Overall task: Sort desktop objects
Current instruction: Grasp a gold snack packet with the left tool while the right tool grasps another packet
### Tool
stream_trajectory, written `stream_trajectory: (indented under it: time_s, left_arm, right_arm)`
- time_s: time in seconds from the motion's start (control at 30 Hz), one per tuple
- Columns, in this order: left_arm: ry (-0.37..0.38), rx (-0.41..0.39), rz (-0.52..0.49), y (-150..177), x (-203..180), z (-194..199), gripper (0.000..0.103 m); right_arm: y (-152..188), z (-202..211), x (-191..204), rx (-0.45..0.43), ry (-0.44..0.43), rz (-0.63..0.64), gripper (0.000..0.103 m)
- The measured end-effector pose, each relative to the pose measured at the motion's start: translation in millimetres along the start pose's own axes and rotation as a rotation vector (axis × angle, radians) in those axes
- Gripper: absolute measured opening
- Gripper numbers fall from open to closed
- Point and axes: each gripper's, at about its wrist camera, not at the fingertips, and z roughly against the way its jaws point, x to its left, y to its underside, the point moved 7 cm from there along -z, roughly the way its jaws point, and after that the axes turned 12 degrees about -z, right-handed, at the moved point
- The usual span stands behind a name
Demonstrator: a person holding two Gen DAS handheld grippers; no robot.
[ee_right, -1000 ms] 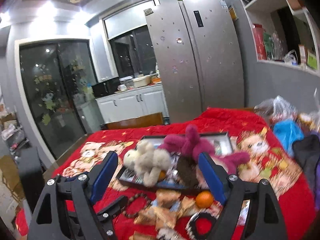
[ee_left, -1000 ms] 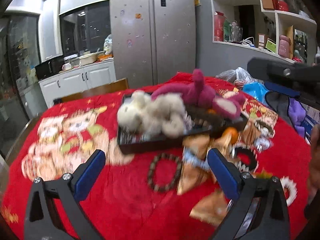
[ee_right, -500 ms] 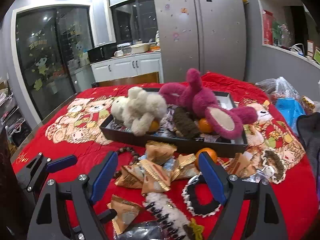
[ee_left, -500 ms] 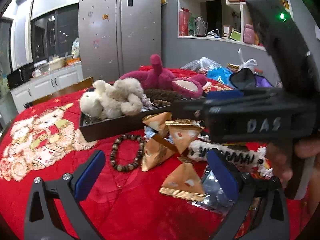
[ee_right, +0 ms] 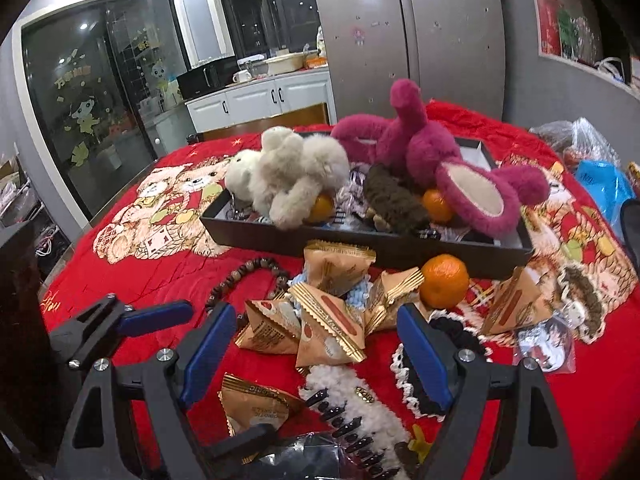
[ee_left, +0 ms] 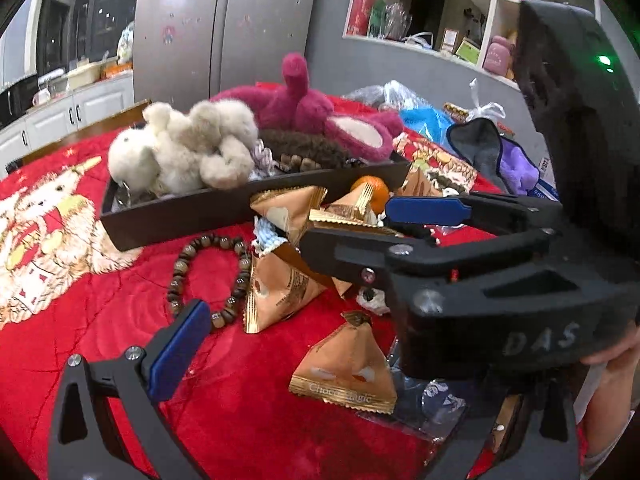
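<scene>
A black tray on the red tablecloth holds a cream plush, a magenta plush, a brown plush and oranges. In front lie several gold triangular snack packets, a loose orange, a wooden bead bracelet and a white fluffy hair clip. My right gripper is open over the packets, low above the cloth. My left gripper is open; its right finger is hidden behind the right gripper's body, which crosses the left wrist view. A packet lies between its fingers.
A black-and-white scrunchie and a foil wrapper lie right of the packets. Plastic bags and a blue bag sit at the table's right edge. Behind stand a fridge, white cabinets and wall shelves.
Both grippers have dropped lower and closer to the packets. The right gripper has moved further across the left wrist view and now covers the left gripper's right finger.
</scene>
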Motion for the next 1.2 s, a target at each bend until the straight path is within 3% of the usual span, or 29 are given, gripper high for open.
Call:
stream_trajectory:
  time_s: [0.23, 0.43, 0.53, 0.57, 0.63, 0.73, 0.83, 1.2]
  left_arm:
    - [0.005, 0.023, 0.043, -1.8, 10.5, -10.2, 0.099]
    - [-0.031, 0.088, 0.066, 2.2, 17.4, -23.5, 0.089]
    - [-0.046, 0.092, 0.070, 2.1, 19.6, -24.6, 0.086]
    - [-0.053, 0.093, 0.072, 1.9, 20.1, -25.0, 0.083]
    - [-0.064, 0.094, 0.085, 2.6, 23.4, -24.9, 0.076]
    - [-0.090, 0.103, 0.108, 4.3, 31.3, -25.7, 0.057]
    - [-0.082, 0.095, 0.106, 4.3, 33.1, -24.1, 0.038]
    - [-0.188, 0.043, -0.045, -2.5, 15.2, -3.1, 0.017]
  right_arm:
    - [2.8, -11.4, -8.4, 0.041, -0.008, -0.061, 0.085]
    - [1.8, -15.4, -18.3, 0.060, -0.038, -0.126, 0.084]
    - [3.6, -19.3, -20.1, 0.085, -0.045, -0.142, 0.075]
    - [4.8, -21.2, -20.4, 0.096, -0.042, -0.141, 0.072]
    - [7.0, -23.6, -20.1, 0.114, -0.042, -0.136, 0.056]
    - [9.3, -25.6, -19.4, 0.125, -0.028, -0.122, 0.038]
    - [9.6, -24.0, -18.2, 0.118, -0.032, -0.110, 0.034]
    - [1.9, -2.8, -4.4, 0.052, -0.072, -0.065, 0.033]
